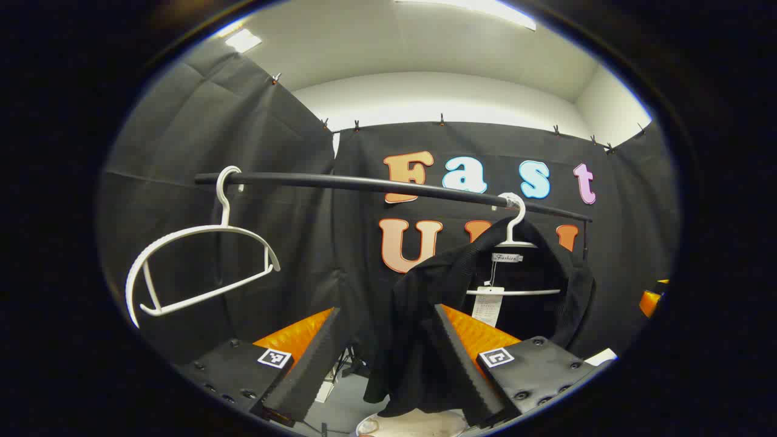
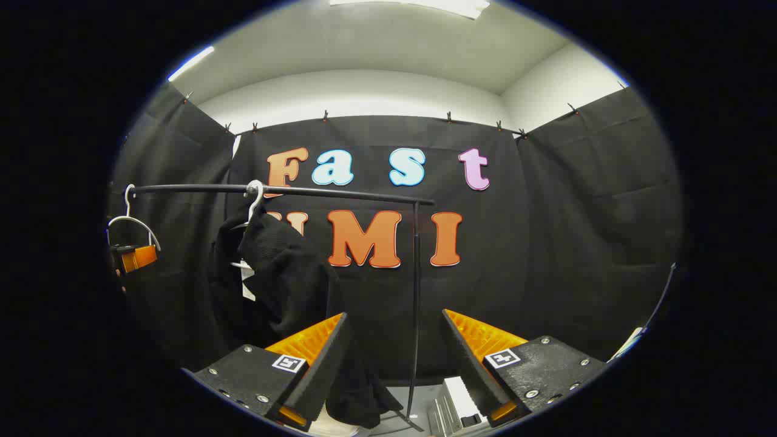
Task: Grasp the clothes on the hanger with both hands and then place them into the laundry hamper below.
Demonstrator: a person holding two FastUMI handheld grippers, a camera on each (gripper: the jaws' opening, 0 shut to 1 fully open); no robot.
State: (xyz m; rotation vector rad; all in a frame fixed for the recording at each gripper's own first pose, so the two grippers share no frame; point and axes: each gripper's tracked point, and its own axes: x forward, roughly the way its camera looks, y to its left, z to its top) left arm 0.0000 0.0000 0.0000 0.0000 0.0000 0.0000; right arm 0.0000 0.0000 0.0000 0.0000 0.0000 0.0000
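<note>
A black garment [image 1: 425, 315] hangs from a white hanger [image 1: 515, 240] on the dark rail [image 1: 364, 183], with a paper tag [image 1: 487, 305] at its collar. My left gripper [image 1: 385, 358] is open in front of the garment's left side, short of touching it. In the right gripper view the same garment [image 2: 285, 285] hangs left of centre on the rail [image 2: 279, 190]. My right gripper [image 2: 394, 364] is open, aimed to the right of the garment with nothing between its fingers. The white rim of the hamper [image 1: 413, 423] shows below the garment.
An empty white hanger [image 1: 200, 267] hangs at the rail's left end. The rail's upright post [image 2: 416, 303] stands between my right gripper's fingers, farther back. A white box-like object [image 2: 455, 397] sits on the floor near it. The other gripper [image 2: 135, 258] shows at far left.
</note>
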